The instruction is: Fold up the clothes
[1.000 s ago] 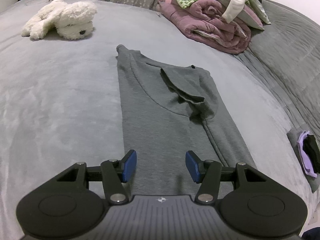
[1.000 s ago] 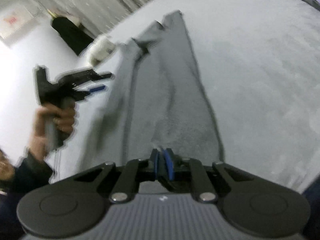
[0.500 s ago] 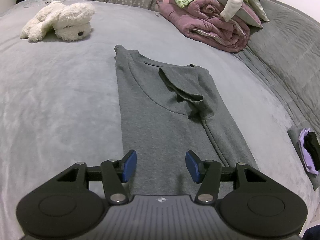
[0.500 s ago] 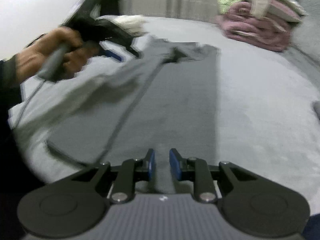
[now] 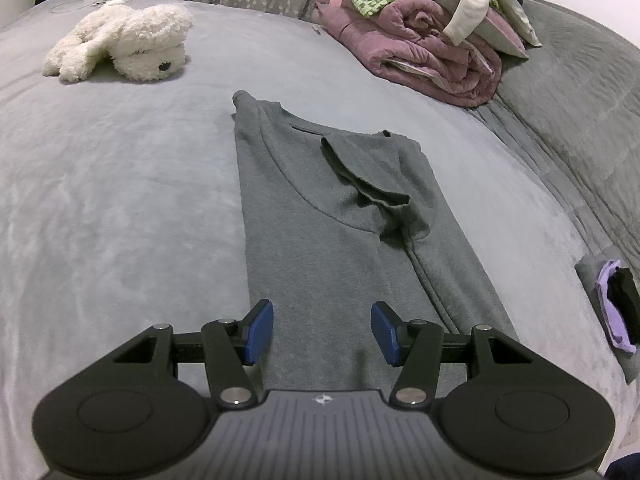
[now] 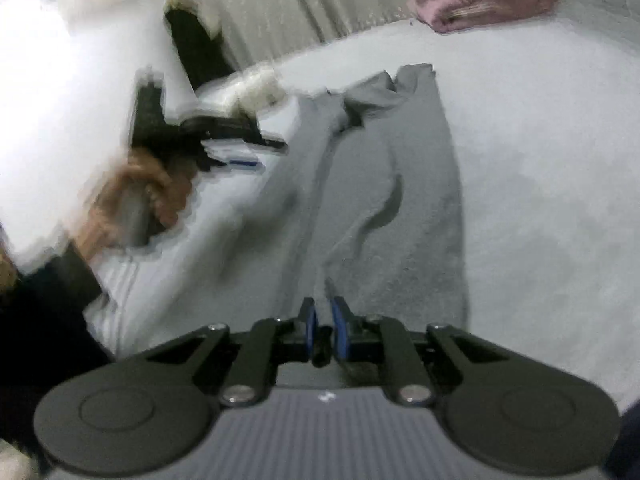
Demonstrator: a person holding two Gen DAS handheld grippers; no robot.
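- Through the left wrist camera we see the left gripper (image 5: 322, 332) with its blue pads standing apart and nothing between them, hovering over the near hem of the dark grey knit T-shirt (image 5: 336, 240).
- The shirt lies flat in the middle of the grey plush bed cover (image 5: 120, 208), folded into a long strip, with one sleeve turned back over its chest.
- Towards the far left corner of the bed lies a white fluffy toy dog (image 5: 124, 42); at the far right edge sits a heap of pink and green clothes (image 5: 424, 36).
- By the right edge we see a small bundle of lilac and black fabric (image 5: 616, 304).
- Through the right wrist camera, which is blurred, we see the right gripper (image 6: 322, 330) with its jaws just having been closing; they stand nearly together, and we cannot tell whether they pinch the shirt's near hem.
- On the left of that view a hand (image 6: 132, 196) holds the other gripper's handle above the shirt's left edge.
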